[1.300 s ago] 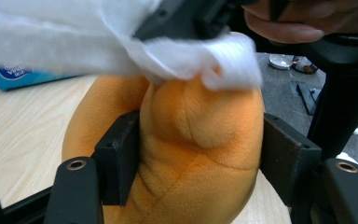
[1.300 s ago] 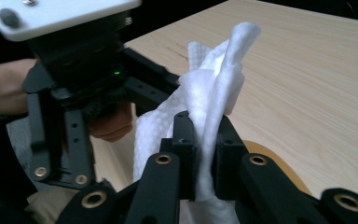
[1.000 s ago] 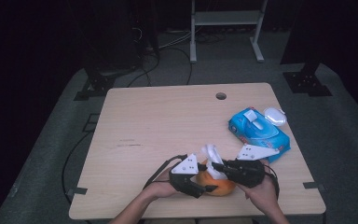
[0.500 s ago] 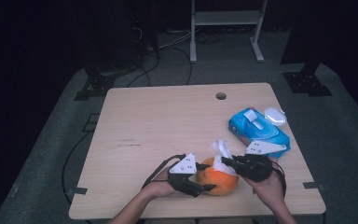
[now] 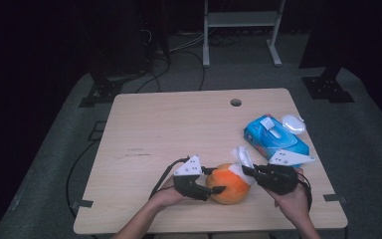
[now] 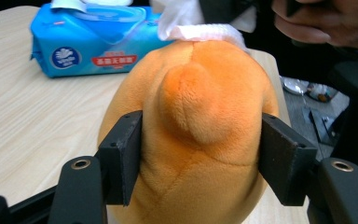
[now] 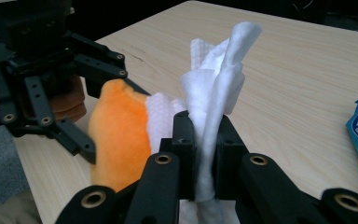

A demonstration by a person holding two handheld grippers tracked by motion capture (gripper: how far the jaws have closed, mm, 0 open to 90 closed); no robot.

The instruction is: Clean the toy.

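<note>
Orange plush toy (image 5: pixel 228 183) is clamped by left tool (image 5: pixel 214 189) near counter's (image 5: pixel 179 124) front edge; wet wipe (image 7: pixel 214 107) is pinched by right tool (image 7: pixel 200 154), laid on toy. Wiping underway, unfinished.

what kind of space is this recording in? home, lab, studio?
Most likely a lab or recording studio, not a home: a lone wooden table with a cable hole sits on grey carpet amid dark surroundings, with black stand bases, loose floor cables and a white metal rack behind.

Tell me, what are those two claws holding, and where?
The left gripper squeezes the orange plush toy by its sides. The right gripper pinches a white wipe near its lower end.
</note>
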